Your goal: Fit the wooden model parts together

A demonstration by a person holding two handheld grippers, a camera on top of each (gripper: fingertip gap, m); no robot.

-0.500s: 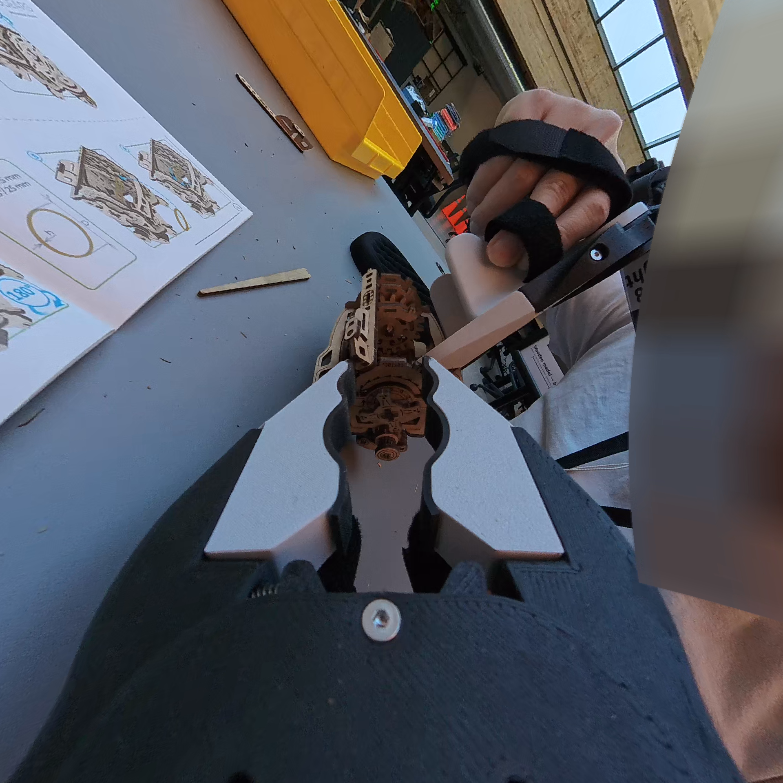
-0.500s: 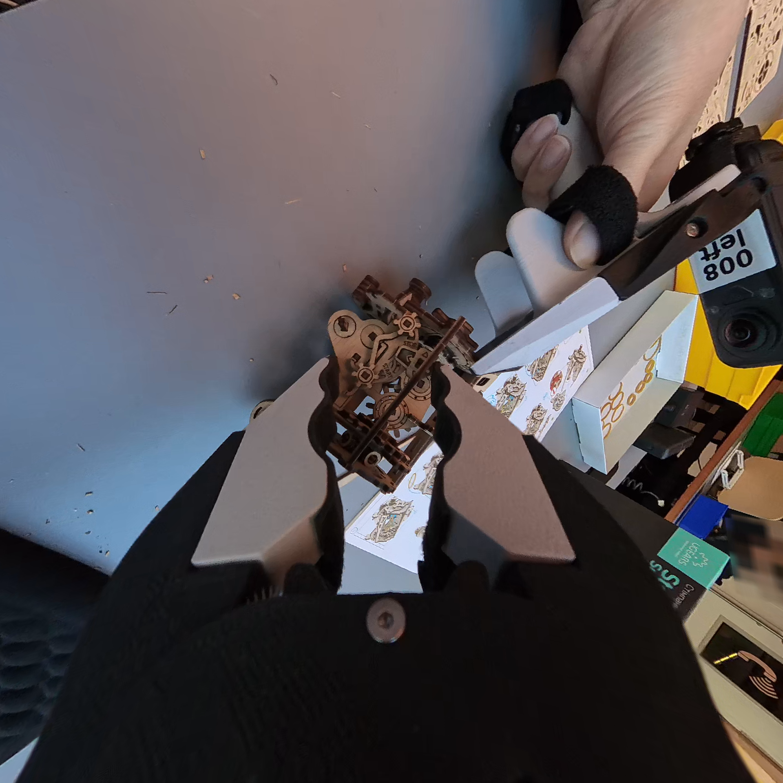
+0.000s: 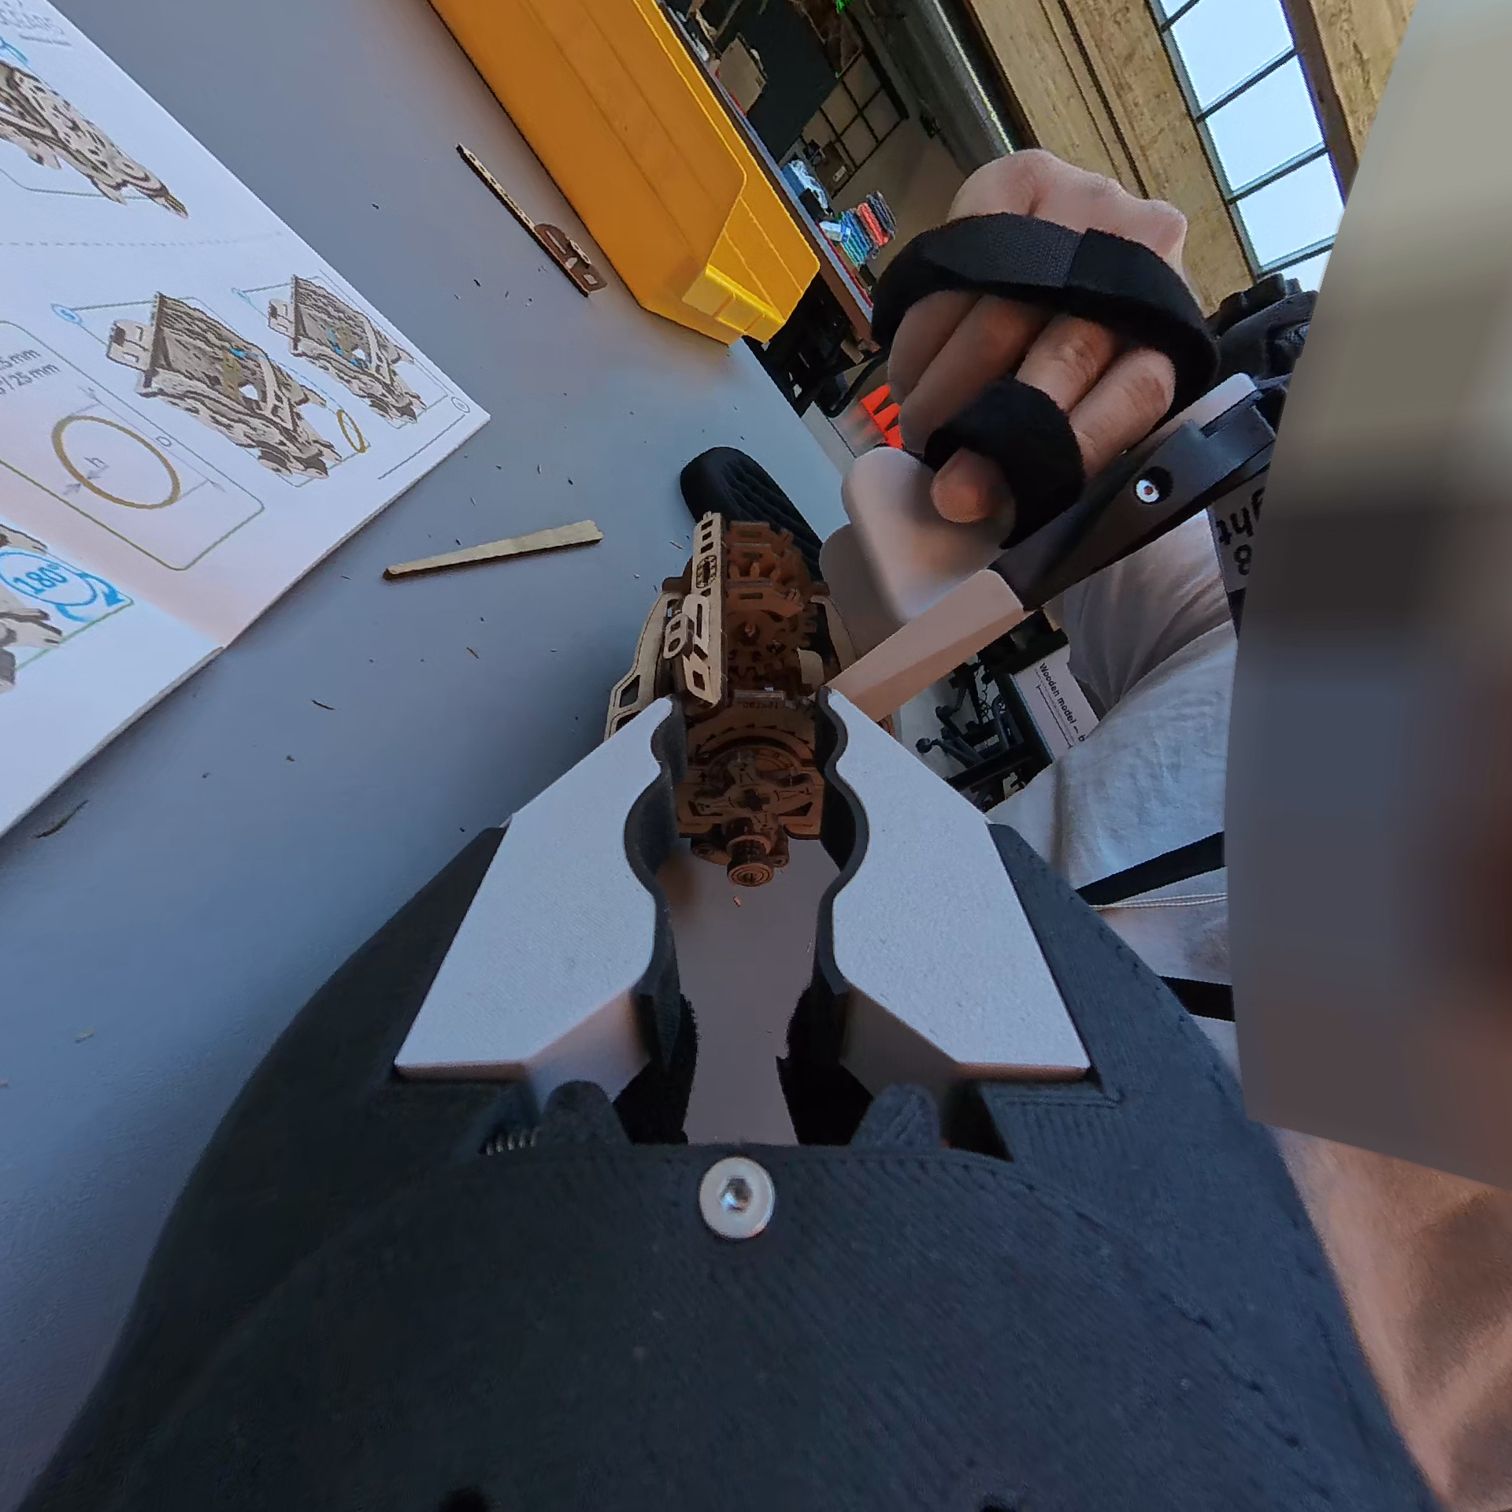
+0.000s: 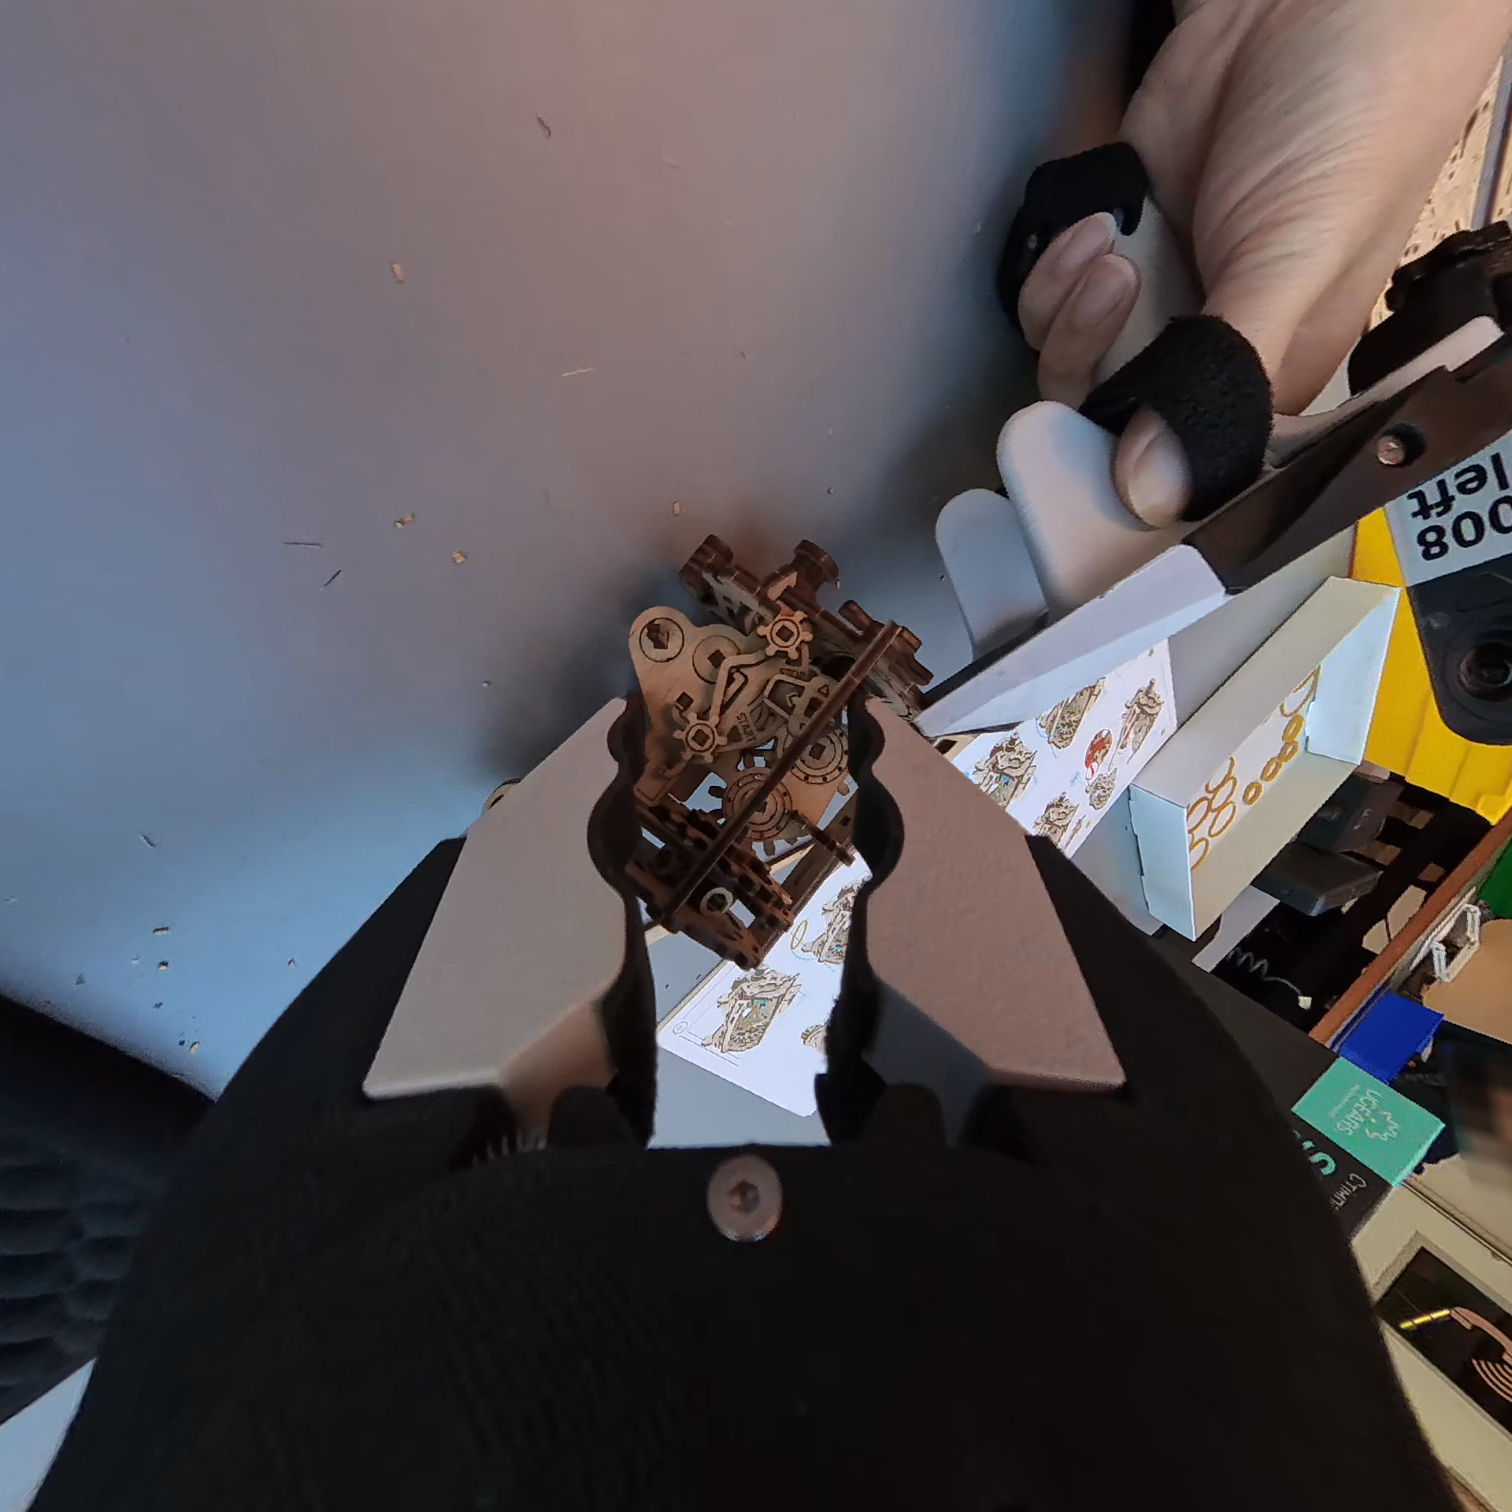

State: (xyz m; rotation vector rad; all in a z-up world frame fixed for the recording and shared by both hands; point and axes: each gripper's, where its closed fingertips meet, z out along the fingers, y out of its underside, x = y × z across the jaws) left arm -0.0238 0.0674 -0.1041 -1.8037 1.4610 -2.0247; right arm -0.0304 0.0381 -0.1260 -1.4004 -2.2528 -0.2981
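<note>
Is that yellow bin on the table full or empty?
Cannot tell. The yellow bin shows only its outer wall in the left wrist view; its inside is hidden.

Grey table [image 3: 270, 859], skylight windows [image 3: 1252, 114], daylight.

Daylight came from tall windows [image 3: 1244, 106] at the upper right of the left wrist view, leaving that corner bright and slightly washed out. The grey worktop [image 3: 344, 818] was evenly lit there, cool in tone, with small specks sharply rendered. In the right wrist view the worktop [image 4: 327, 327] shaded from warm pink at the top to bluish lower down, and the wooden model [image 4: 753, 761] cast a soft dark shadow behind it. Both pictures were sharp at the centre, with strong wide-angle bending toward the edges. A broad blurred patch covered the right side of the left view. The black gripper bodies in the foreground were dim, with little detail.
</note>
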